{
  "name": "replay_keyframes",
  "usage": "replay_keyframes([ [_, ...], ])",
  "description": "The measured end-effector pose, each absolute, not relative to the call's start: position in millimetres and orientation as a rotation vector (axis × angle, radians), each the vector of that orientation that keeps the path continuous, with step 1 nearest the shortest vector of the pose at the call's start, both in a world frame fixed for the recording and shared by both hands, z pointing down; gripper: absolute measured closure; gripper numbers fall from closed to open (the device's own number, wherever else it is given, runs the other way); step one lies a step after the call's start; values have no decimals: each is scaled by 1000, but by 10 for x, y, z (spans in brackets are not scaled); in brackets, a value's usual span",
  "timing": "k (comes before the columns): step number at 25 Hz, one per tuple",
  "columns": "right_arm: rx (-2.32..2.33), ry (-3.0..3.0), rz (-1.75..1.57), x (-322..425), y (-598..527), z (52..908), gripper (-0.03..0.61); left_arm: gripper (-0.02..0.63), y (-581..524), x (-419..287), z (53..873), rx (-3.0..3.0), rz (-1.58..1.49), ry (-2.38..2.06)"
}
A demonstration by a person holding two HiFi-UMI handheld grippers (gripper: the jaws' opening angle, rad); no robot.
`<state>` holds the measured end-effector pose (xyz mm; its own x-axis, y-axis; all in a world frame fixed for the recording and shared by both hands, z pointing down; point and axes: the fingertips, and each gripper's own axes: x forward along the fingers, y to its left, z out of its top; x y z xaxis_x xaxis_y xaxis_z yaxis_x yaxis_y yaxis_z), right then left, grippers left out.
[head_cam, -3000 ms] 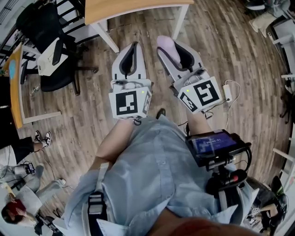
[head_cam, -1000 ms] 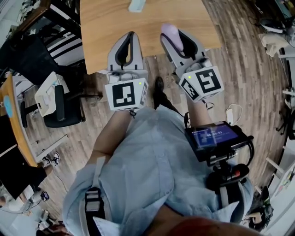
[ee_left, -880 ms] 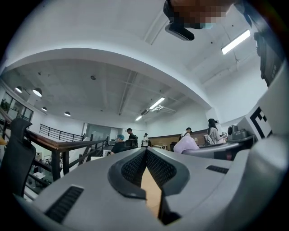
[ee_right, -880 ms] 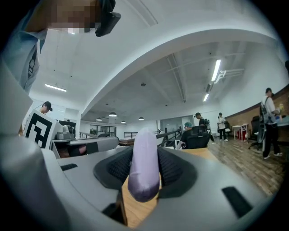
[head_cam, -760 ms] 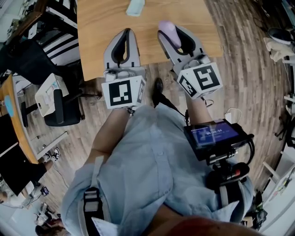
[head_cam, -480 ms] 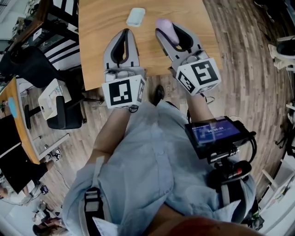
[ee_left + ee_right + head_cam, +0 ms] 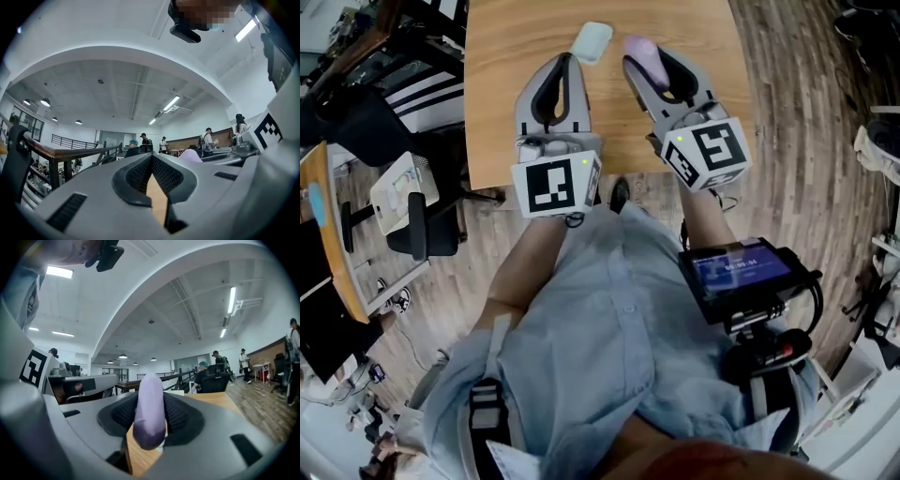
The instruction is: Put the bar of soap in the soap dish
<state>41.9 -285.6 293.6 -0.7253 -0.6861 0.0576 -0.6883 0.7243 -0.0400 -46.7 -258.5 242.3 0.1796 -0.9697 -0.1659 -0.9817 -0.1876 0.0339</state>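
Moved since earlier: both grippers hung over the plank floor before. They have now come forward over the wooden table (image 7: 502, 103), and the soap dish (image 7: 592, 42) has come into sight ahead of them.
Soap: the lilac bar of soap (image 7: 642, 58) is up in the air, standing on edge between the right jaws, with its end poking out past their tips.
Right gripper: the right gripper (image 7: 651, 67) has its jaws spread wide and clamped on the bar, the ribbed pads pressing its two broad faces.
Left gripper: the left gripper (image 7: 556, 86) carries nothing, and its jaws meet at the tips.
Soap dish: pale and rounded, it sits on the table just beyond the left gripper's tip and just to the left of the bar. It looks empty.
Done: the bar is picked up and carried close to the dish.
Left to do: by my reckoning, shift the bar across over the dish, lower it in and let go. Nothing rests in the dish yet.
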Motion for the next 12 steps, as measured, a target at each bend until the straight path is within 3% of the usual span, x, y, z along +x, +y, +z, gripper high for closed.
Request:
replay_keyframes([
  [12, 1179, -2743, 267, 19, -3626, 3591, 418, 606, -3465, -838, 2862, -2438, 261, 1966],
])
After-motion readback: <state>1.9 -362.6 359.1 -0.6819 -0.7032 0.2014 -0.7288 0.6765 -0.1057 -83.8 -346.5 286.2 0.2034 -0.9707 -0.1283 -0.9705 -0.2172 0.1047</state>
